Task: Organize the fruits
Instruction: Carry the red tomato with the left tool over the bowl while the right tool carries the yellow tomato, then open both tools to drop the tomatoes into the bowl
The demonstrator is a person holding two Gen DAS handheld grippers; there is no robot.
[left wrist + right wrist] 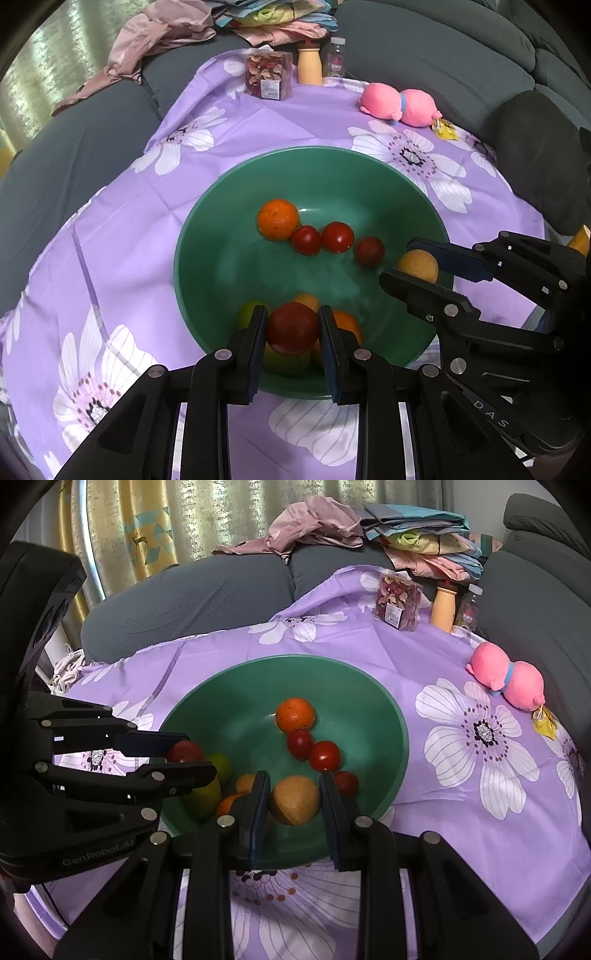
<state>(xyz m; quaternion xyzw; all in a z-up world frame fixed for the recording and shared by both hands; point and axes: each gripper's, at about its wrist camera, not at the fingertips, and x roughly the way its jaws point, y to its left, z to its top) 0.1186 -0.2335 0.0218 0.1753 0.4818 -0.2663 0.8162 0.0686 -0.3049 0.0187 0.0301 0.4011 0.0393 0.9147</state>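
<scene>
Now left gripper (293,328) clamped on dark red fruit (293,328), over near side of green bowl (207,236). Right gripper (294,800) clamped on tan fruit (294,799), over bowl's near rim. Ahead of both, on bowl floor: orange (277,219) touching row of small red fruits (337,237). Below left fingers, more fruit, green and orange. Beyond bowl, purple floral cloth (122,236), pink plush (400,105) far side.

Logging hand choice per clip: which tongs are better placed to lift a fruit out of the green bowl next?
Either: left tongs grip a dark red round fruit, right tongs a tan one.
</scene>
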